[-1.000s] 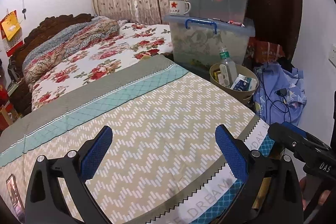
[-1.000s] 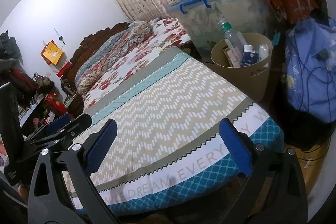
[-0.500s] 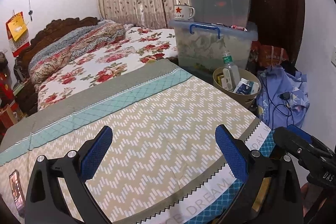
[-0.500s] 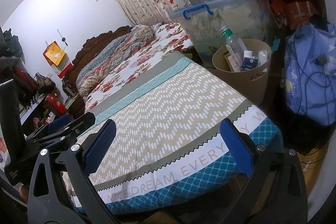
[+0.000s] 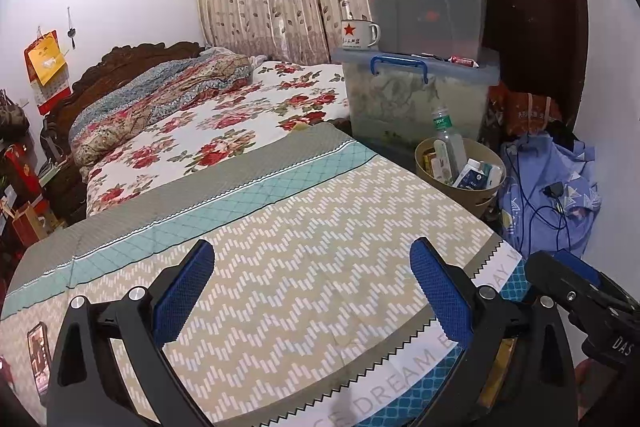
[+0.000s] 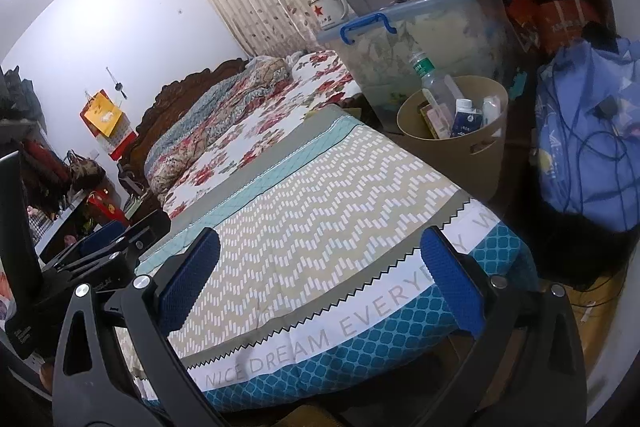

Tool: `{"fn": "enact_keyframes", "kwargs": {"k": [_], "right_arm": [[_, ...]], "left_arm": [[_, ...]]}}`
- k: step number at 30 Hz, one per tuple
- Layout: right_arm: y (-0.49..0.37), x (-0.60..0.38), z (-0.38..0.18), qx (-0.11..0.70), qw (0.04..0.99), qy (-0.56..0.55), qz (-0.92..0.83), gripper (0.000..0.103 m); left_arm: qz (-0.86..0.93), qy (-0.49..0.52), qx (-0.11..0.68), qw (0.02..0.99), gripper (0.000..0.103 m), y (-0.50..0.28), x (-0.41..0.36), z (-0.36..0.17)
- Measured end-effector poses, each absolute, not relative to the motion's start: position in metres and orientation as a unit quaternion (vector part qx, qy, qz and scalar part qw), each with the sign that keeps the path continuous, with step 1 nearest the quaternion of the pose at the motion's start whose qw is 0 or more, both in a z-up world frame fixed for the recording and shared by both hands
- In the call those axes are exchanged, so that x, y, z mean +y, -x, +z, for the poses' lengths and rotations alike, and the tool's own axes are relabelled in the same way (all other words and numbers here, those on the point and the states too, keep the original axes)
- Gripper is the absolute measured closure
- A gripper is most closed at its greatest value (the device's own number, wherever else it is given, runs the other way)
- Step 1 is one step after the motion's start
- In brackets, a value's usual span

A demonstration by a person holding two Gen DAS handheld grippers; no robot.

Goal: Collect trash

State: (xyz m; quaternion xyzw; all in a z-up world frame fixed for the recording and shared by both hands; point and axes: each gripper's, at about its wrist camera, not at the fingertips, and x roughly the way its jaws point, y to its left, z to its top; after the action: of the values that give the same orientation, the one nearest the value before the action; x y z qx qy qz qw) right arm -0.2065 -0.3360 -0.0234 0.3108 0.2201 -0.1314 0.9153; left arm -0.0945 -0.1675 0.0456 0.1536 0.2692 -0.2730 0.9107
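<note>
Standing upright in the tan bin [image 5: 480, 201] off the bed's far right corner, the bottle [image 5: 448, 143] and cartons lie ahead and rightward of both tools. The right gripper [image 6: 320, 271] appears nearer than the left gripper [image 5: 312, 287]. Both are spread wide, holding nothing, above the bed's [image 5: 304, 235] near edge.

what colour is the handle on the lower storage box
Blue, on the clear lower storage box; its handle shows best in the left wrist view.
</note>
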Motion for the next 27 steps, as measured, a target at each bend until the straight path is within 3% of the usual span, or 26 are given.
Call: {"fn": "enact_keyframes", "kwargs": {"k": [27], "right_arm": [[0.2138, -0.3353, -0.018, 0.202, 0.919, -0.309, -0.138, 0.004]], "left_arm": [[-0.269, -0.158, 0.264, 0.912, 0.009, 0.1036, -0.1692, 0.0488]]}}
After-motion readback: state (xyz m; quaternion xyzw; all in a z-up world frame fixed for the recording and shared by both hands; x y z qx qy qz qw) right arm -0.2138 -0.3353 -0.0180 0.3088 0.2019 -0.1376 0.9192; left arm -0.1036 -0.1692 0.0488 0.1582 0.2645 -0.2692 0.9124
